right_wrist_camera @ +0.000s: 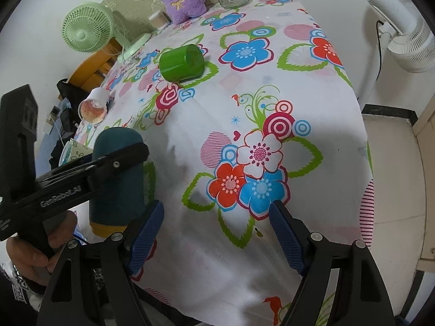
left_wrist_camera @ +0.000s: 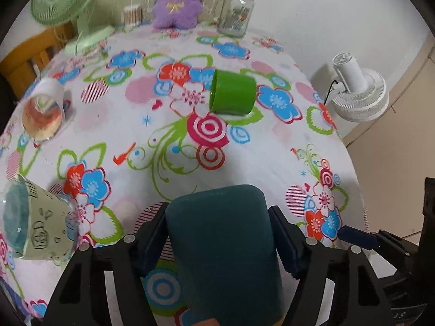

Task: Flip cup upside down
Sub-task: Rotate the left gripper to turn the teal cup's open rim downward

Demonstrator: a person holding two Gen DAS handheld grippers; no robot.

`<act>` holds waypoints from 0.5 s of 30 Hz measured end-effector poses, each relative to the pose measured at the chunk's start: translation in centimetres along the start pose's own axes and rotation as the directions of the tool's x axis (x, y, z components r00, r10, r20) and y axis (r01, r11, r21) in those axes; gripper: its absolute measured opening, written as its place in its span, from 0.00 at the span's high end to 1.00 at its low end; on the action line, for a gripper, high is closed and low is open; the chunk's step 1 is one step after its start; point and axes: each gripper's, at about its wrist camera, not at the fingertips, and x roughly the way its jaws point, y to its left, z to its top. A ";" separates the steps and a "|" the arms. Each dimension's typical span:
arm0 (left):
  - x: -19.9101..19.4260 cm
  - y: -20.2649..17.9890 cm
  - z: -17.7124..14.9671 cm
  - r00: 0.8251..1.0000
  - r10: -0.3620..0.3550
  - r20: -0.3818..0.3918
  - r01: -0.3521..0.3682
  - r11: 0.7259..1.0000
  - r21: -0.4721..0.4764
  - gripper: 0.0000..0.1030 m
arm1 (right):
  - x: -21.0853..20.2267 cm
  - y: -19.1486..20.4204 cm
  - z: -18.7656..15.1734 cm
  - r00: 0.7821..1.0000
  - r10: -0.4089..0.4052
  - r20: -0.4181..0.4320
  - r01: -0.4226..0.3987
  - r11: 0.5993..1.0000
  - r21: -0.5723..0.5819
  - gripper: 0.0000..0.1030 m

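My left gripper (left_wrist_camera: 221,240) is shut on a dark teal cup (left_wrist_camera: 223,247) with an orange-yellow rim; the cup stands base up, rim down near the table's front edge. It also shows in the right wrist view (right_wrist_camera: 118,179), with the left gripper's finger (right_wrist_camera: 114,164) across it. My right gripper (right_wrist_camera: 217,233) is open and empty above the flowered tablecloth (right_wrist_camera: 244,108), to the right of the teal cup. A green cup (left_wrist_camera: 233,92) lies on its side mid-table, also in the right wrist view (right_wrist_camera: 181,62).
A clear cup (left_wrist_camera: 43,108) and a printed cup (left_wrist_camera: 35,217) lie on their sides at the left. A green fan (left_wrist_camera: 62,2), purple plush toy (left_wrist_camera: 176,0) and glass jar (left_wrist_camera: 236,13) stand at the back. A white fan (left_wrist_camera: 359,89) stands off the right edge.
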 end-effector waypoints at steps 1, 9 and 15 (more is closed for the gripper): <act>-0.3 0.0 0.0 1.000 -0.001 0.006 0.001 1.000 0.005 0.30 | -0.1 0.1 0.0 1.000 0.001 0.003 -0.001 1.000 -0.001 0.21; -3.2 -0.2 -0.2 0.996 0.001 0.088 -0.004 0.999 0.034 0.31 | -0.8 0.8 -0.3 1.000 0.003 0.018 -0.003 1.000 -0.017 0.21; -5.9 -0.1 -0.3 0.988 0.000 0.156 -0.008 0.999 0.050 0.33 | -1.2 2.1 -0.4 0.999 0.009 0.032 -0.007 0.999 -0.045 0.21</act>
